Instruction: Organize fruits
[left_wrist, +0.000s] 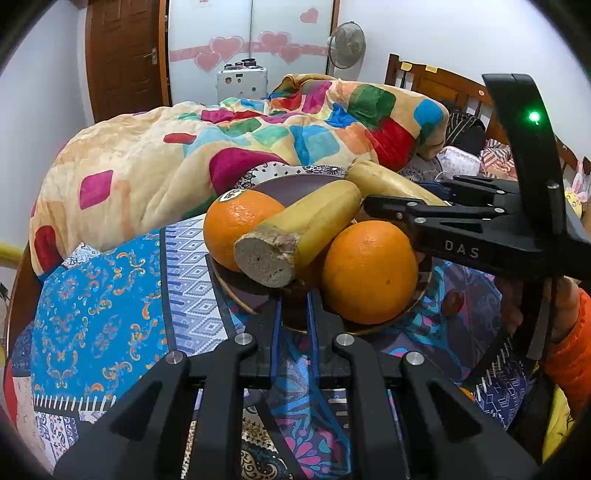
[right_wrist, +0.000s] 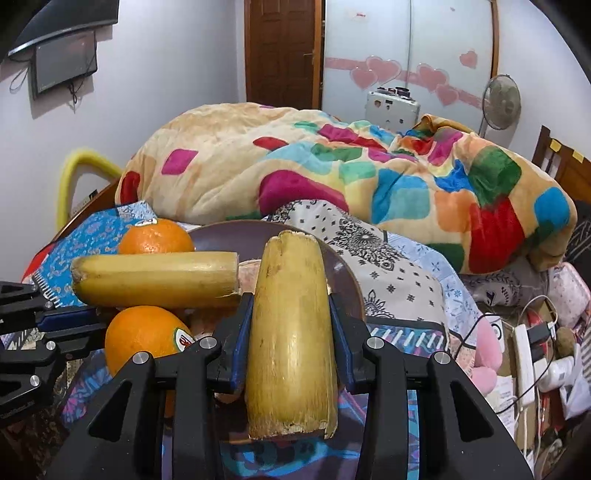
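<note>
A dark purple plate (left_wrist: 291, 186) (right_wrist: 229, 236) sits on the patterned bedspread. On it lie two oranges (left_wrist: 369, 271) (left_wrist: 236, 221) and a yellow sugarcane piece (left_wrist: 299, 236) (right_wrist: 155, 278) across them. My right gripper (right_wrist: 291, 306) is shut on a second sugarcane piece (right_wrist: 291, 339) (left_wrist: 388, 182) and holds it over the plate's right side. My left gripper (left_wrist: 294, 301) is nearly shut and empty, with its tips at the plate's near rim, below the oranges. The oranges also show in the right wrist view (right_wrist: 142, 338) (right_wrist: 155, 236).
A bunched colourful blanket (left_wrist: 229, 140) (right_wrist: 369, 166) lies right behind the plate. A wooden headboard (left_wrist: 443, 85) stands at the right. Cables and a power strip (right_wrist: 524, 354) lie beside the bed. A fan (right_wrist: 500, 101) and a door (right_wrist: 282, 51) are at the back.
</note>
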